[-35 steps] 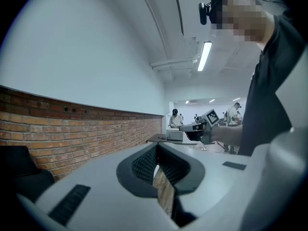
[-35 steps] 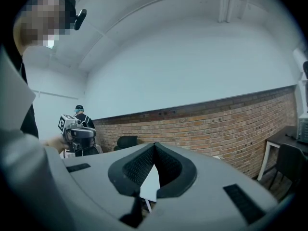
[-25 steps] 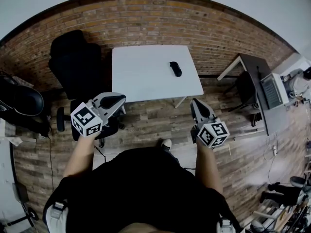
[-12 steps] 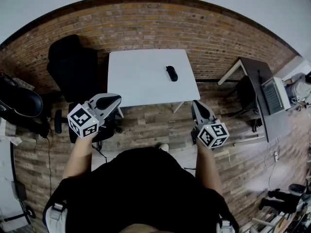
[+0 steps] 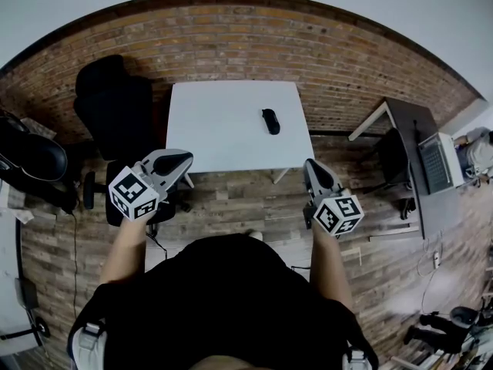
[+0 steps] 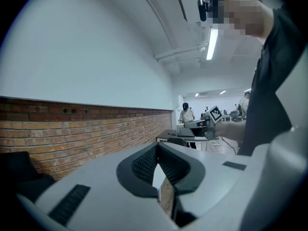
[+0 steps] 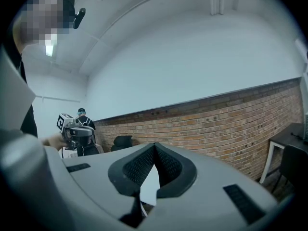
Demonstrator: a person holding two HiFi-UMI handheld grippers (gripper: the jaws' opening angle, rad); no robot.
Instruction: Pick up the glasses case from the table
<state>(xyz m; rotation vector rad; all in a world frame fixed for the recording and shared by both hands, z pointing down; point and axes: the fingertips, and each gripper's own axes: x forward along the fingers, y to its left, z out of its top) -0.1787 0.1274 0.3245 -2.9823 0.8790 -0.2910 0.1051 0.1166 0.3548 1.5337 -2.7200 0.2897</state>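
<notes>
The black glasses case [image 5: 270,121] lies on the white table [image 5: 216,129], toward its right side. I stand on the wooden floor short of the table's near edge. My left gripper [image 5: 185,159] is held level before the table's near left corner, jaws shut with nothing in them [image 6: 157,146]. My right gripper [image 5: 310,163] hangs off the near right corner, also shut and empty [image 7: 154,146]. Both are well short of the case. A sliver of white table shows between each pair of pads.
A black office chair [image 5: 115,106] stands against the table's left side, by my left gripper. A dark desk with a laptop [image 5: 431,156] is at the right. A brick wall [image 5: 231,45] runs behind the table. Another person [image 6: 186,113] stands far off.
The table and case have drifted lower and leftward in the head view, so its near edge is now closer to both grippers. Both grippers stay shut.
</notes>
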